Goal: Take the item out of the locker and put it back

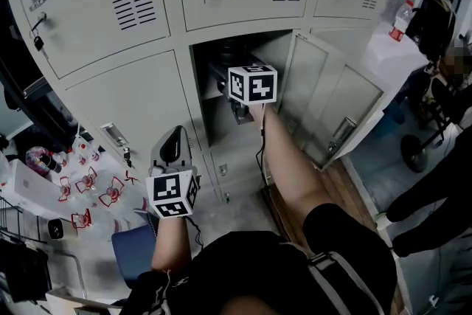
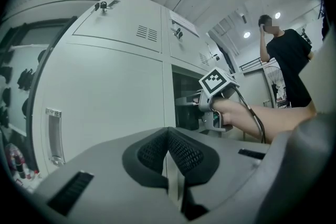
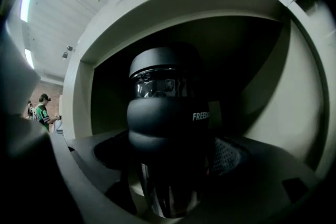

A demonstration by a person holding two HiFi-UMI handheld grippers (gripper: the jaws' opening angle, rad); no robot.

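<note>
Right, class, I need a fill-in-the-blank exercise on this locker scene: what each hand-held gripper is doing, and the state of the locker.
1. The dark bottle is clamped in the ____ hand-held gripper.
2. The left hand-held gripper has its jaws ____, with nothing between them.
3. The locker compartment that the person's right arm reaches toward has its door ____.

Missing words: right; shut; open

The dark, glossy bottle (image 3: 167, 118) is upright inside the open compartment of the pale locker (image 3: 296, 97).
</note>
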